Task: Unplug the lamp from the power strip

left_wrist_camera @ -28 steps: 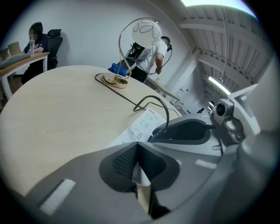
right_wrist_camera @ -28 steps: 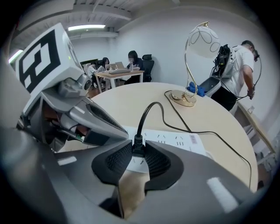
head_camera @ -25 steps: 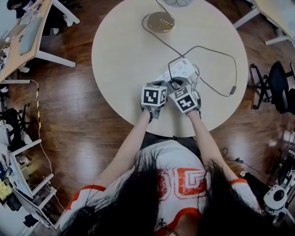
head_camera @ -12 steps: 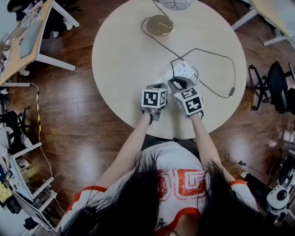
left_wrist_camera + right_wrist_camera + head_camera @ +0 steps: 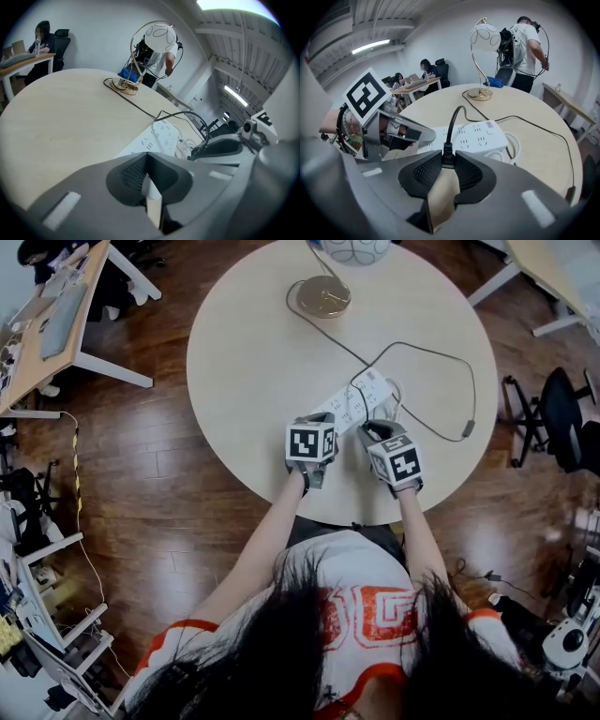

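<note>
Right gripper view: my right gripper (image 5: 446, 161) clamps one black plug (image 5: 448, 151), just apart from one white plastic power strip (image 5: 476, 136).
My left gripper (image 5: 146, 159), jaws together, rests at the strip's near end; one gold-stemmed lamp (image 5: 483, 56) stands behind.

The bench (image 5: 253, 362) is matt pale wood, the power strip (image 5: 361, 395) smooth white plastic, the lamp base (image 5: 322, 296) glossy brassy metal, the plug (image 5: 448, 151) matt black.

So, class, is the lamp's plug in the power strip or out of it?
Out, it seems: the right gripper holds the black plug in its jaws, short of the white power strip.
</note>
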`<action>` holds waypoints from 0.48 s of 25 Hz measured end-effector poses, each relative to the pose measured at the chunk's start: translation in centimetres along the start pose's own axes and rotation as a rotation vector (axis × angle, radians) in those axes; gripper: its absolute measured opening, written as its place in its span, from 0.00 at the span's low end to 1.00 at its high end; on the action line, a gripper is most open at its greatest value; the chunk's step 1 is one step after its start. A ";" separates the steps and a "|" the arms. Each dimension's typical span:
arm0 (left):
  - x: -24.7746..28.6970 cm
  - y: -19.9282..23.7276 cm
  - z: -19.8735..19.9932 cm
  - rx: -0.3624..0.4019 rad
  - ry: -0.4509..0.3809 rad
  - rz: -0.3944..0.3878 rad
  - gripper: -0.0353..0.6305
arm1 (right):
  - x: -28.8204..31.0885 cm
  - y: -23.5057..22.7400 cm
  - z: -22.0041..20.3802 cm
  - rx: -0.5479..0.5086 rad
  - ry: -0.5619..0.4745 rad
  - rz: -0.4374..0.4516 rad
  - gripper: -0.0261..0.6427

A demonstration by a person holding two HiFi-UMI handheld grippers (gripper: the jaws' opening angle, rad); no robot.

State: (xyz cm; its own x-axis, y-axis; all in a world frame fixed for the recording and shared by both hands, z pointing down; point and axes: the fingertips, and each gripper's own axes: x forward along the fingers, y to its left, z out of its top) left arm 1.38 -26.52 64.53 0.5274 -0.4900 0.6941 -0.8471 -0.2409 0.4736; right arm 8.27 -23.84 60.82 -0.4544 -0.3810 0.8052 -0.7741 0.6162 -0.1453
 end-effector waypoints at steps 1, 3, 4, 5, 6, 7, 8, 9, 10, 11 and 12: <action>0.0 0.1 0.0 0.000 0.000 0.001 0.05 | 0.3 0.1 -0.6 0.002 0.018 0.003 0.17; 0.1 0.2 0.0 0.000 -0.004 0.001 0.05 | 1.1 0.3 -1.5 -0.001 0.047 0.008 0.17; 0.1 0.2 0.1 0.001 -0.011 -0.003 0.05 | 1.5 0.4 -1.9 -0.006 0.056 0.008 0.17; 0.0 0.2 0.1 0.004 -0.021 -0.010 0.05 | 1.8 0.5 -2.0 -0.011 0.059 0.005 0.18; -0.1 0.2 0.1 0.008 -0.033 -0.017 0.05 | 1.9 0.6 -2.1 -0.016 0.058 0.000 0.18; -0.2 0.2 0.0 0.010 -0.041 -0.023 0.05 | 2.0 0.7 -2.2 -0.020 0.054 -0.003 0.18; -0.3 0.3 -0.2 0.010 -0.045 -0.026 0.05 | 2.1 0.9 -2.2 -0.025 0.048 -0.001 0.18; -0.5 0.3 -0.4 0.008 -0.044 -0.025 0.05 | 2.1 1.1 -2.2 -0.029 0.042 0.005 0.19; -0.7 0.3 -0.6 0.006 -0.041 -0.023 0.05 | 2.1 1.3 -2.3 -0.030 0.040 0.012 0.21; -0.8 0.3 -0.8 0.007 -0.037 -0.022 0.05 | 2.1 1.4 -2.4 -0.027 0.040 0.015 0.24; -1.0 0.3 -1.0 0.011 -0.033 -0.020 0.05 | 2.1 1.4 -2.4 -0.022 0.038 0.015 0.25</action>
State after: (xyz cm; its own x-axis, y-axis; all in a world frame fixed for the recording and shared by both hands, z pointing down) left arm 0.66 -25.29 64.57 0.5419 -0.5122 0.6663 -0.8373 -0.2600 0.4810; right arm 7.37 -22.11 63.68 -0.4482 -0.3456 0.8244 -0.7574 0.6367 -0.1449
